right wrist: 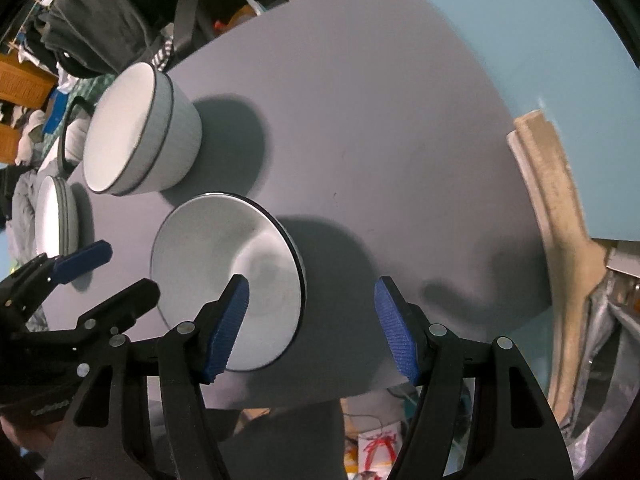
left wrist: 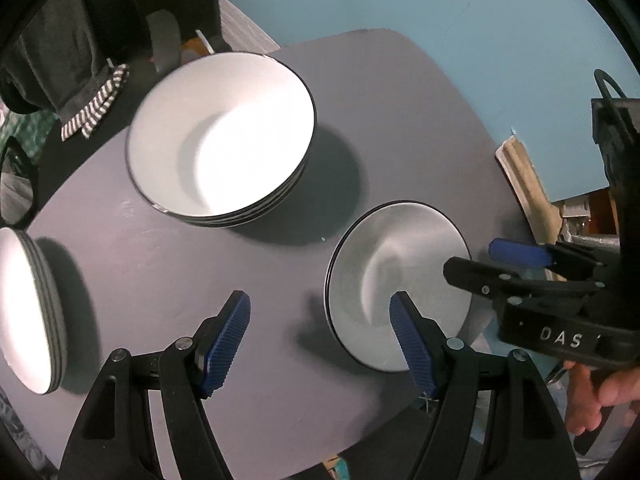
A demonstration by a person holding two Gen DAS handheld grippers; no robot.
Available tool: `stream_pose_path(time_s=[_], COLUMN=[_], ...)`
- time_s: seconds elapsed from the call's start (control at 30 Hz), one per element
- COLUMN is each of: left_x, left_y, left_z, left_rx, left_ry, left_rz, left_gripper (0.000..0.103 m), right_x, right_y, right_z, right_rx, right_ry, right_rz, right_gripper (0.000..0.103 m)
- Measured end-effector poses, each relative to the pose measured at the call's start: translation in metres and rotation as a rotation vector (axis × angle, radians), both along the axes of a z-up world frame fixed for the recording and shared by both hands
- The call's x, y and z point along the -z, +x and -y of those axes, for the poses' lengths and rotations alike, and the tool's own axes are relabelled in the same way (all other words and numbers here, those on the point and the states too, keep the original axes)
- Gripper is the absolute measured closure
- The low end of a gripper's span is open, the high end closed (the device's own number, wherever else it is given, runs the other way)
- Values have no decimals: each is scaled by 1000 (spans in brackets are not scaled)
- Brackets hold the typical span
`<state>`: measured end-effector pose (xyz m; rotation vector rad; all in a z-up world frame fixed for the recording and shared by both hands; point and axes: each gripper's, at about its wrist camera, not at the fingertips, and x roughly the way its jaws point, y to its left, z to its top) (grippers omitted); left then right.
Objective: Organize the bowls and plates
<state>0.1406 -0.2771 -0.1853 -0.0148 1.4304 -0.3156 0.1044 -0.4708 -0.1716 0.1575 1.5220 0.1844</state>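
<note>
A stack of white bowls with dark rims stands on the grey table. A stack of white plates sits at the table's left edge. A small white dark-rimmed plate lies near the right front. My left gripper hangs open above the table, its right finger over that plate's near rim. My right gripper is open too, its left finger over the plate's near right part. Nothing is between either pair of fingers.
The table is rounded, with light blue floor beyond it. A beige board leans off the table's right edge. Dark clothes and a striped cloth lie past the far left edge. A hand holds the right gripper's handle.
</note>
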Motion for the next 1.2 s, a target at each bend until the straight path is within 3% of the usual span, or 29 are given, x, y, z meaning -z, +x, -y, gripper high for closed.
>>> stream_pose_path(time_s=[0.43, 0.67, 1.2], left_x=[25, 34, 53], left_y=[10, 13, 14], left_z=[15, 17, 12], left_rx=[24, -6, -47], left_ry=[9, -10, -68], left_rz=[-31, -61, -147], left_gripper=[29, 35, 77], right_x=[23, 30, 37], right_y=[-2, 0, 6], right_z=[14, 13, -6], right_rx=[49, 44, 3], right_ry=[16, 13, -18], right_rz=[-25, -43, -83], right_gripper=[37, 47, 70])
